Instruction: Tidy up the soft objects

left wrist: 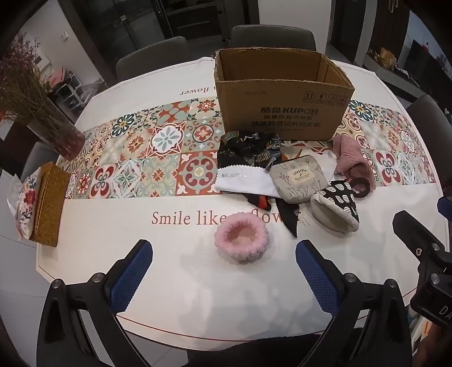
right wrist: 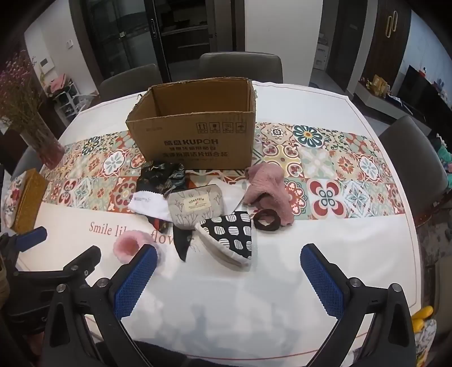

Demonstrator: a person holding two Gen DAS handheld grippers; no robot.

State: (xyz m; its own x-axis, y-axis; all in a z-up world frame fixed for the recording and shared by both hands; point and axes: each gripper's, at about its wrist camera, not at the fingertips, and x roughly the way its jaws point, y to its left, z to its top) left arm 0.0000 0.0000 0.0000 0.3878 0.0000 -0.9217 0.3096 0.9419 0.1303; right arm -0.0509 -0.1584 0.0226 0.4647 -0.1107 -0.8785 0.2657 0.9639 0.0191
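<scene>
Your left gripper (left wrist: 223,271) spread wide, pink fluffy scrunchie (left wrist: 241,237) just ahead between its fingers, your right gripper (right wrist: 228,278) also wide apart, spotted pouch (right wrist: 228,240) just ahead.

We see a dining room. The tabletop (right wrist: 325,254) carries a white cloth with a band of coloured tile patterns (right wrist: 325,175) and printed lettering. Grey upholstered chairs (right wrist: 240,66) stand along its far edge and at the right side (right wrist: 409,146). Behind them we note dark glass doors (right wrist: 158,36) between white walls (right wrist: 282,36). A vase of dried purple flowers (left wrist: 42,118) stands at the left, near a woven tissue box (left wrist: 49,203). A dark cabinet with brass handles (right wrist: 391,26) occupies the right.
</scene>
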